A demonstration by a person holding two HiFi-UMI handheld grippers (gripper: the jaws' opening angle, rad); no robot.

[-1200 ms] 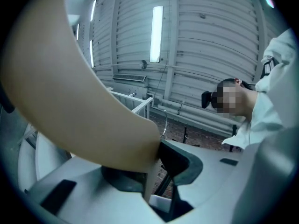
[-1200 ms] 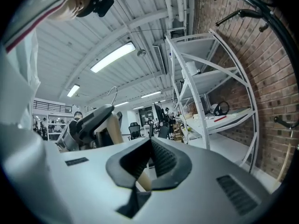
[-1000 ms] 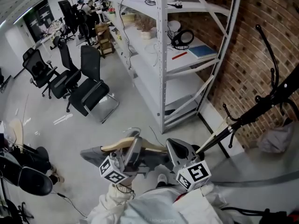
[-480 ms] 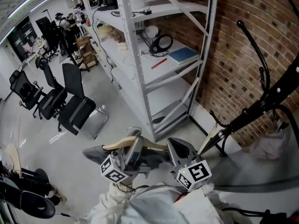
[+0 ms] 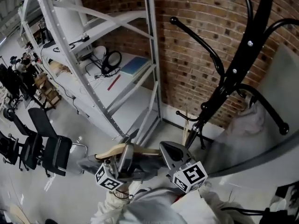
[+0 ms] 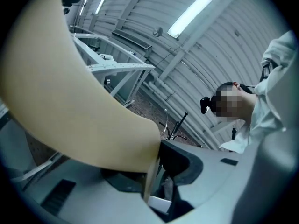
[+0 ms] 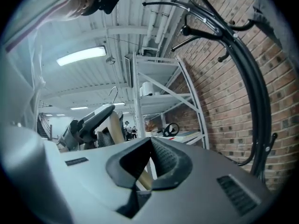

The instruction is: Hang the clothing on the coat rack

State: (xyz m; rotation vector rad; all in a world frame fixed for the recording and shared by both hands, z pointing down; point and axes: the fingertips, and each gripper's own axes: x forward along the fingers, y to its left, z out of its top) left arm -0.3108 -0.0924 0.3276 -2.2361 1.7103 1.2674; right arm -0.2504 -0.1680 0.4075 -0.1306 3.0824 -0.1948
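Grips the wooden hanger (image 5: 111,149) with both tools: clenches the left gripper (image 5: 127,150) across the broad wooden shoulder and pinches the right gripper (image 5: 168,149) shut on the thinner wood nearer the coat rack (image 5: 236,71). Holds the hanger, with the grey garment (image 5: 88,163) draped from it, low and short of the coat rack on its room side, well under the nearest upper arm (image 5: 198,41).

Probably calls for a lift and a reach toward the coat rack, with little margin for threading the hanger's thin metal hook (image 7: 113,92) over an arm.

- Could miss the arm entirely and strike the pole of the coat rack instead, rocking it.
- Could snag the garment on a lower arm (image 5: 268,110) of the coat rack on the way up.
- Could tip the hanger through uneven lifting with two separate grips, and so slide the garment off the lower shoulder.
- Could drop everything at the foot of the coat rack by loosening either grip before seating the hook.
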